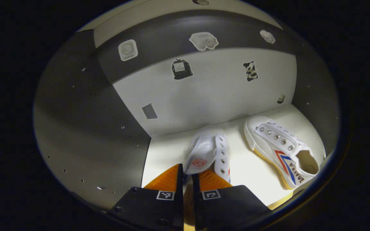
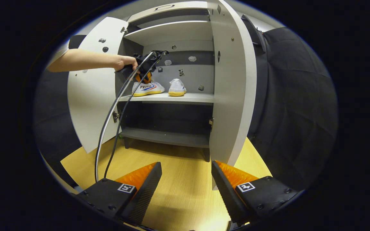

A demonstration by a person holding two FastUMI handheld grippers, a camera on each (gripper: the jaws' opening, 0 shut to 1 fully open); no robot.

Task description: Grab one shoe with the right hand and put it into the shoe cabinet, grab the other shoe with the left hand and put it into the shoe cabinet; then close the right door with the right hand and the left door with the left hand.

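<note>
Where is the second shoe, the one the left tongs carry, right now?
In the left gripper view the second shoe sits on the cabinet shelf, pinched by the left tongs, just left of the first shoe.

I see two white canvas shoes on the cabinet's [image 2: 233,80] middle shelf [image 2: 172,98]. The left shoe [image 1: 209,154] stands toe-in near the left wall; the right shoe [image 1: 281,149], striped red and blue, lies angled beside it. Both doors stand open.
</note>
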